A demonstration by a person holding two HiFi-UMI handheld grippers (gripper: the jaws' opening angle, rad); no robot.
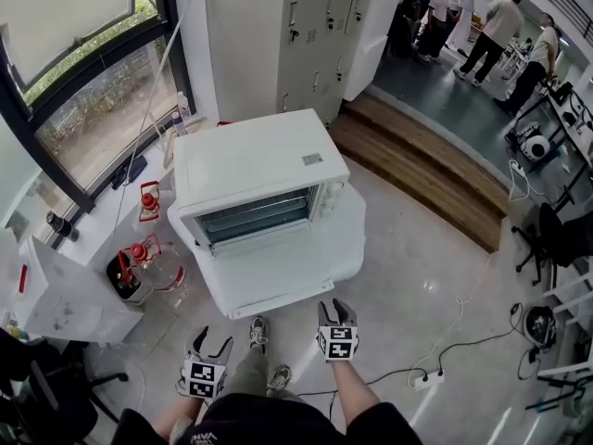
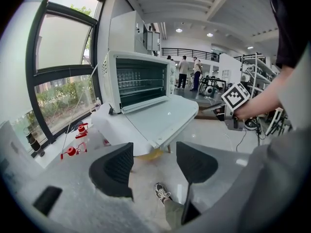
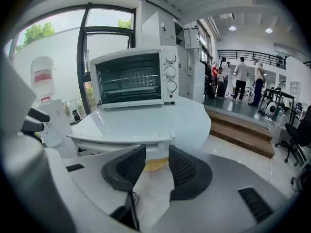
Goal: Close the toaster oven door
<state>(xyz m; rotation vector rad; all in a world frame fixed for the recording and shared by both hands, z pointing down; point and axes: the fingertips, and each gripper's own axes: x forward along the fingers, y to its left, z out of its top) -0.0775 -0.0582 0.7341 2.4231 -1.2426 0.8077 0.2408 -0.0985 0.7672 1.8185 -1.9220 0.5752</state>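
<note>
One open toaster oven (image 1: 255,160), white table (image 1: 346,241), glossy floor (image 1: 422,290)

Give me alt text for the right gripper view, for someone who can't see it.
A white toaster oven sits on a round white table, its door folded down flat toward the camera. The right gripper holds its two black fingers apart and empty, short of the door's front edge. People stand far off at right.

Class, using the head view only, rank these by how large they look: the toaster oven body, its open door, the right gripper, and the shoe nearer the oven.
1. toaster oven body
2. open door
3. right gripper, enlarged by nearness to the camera
4. shoe
</note>
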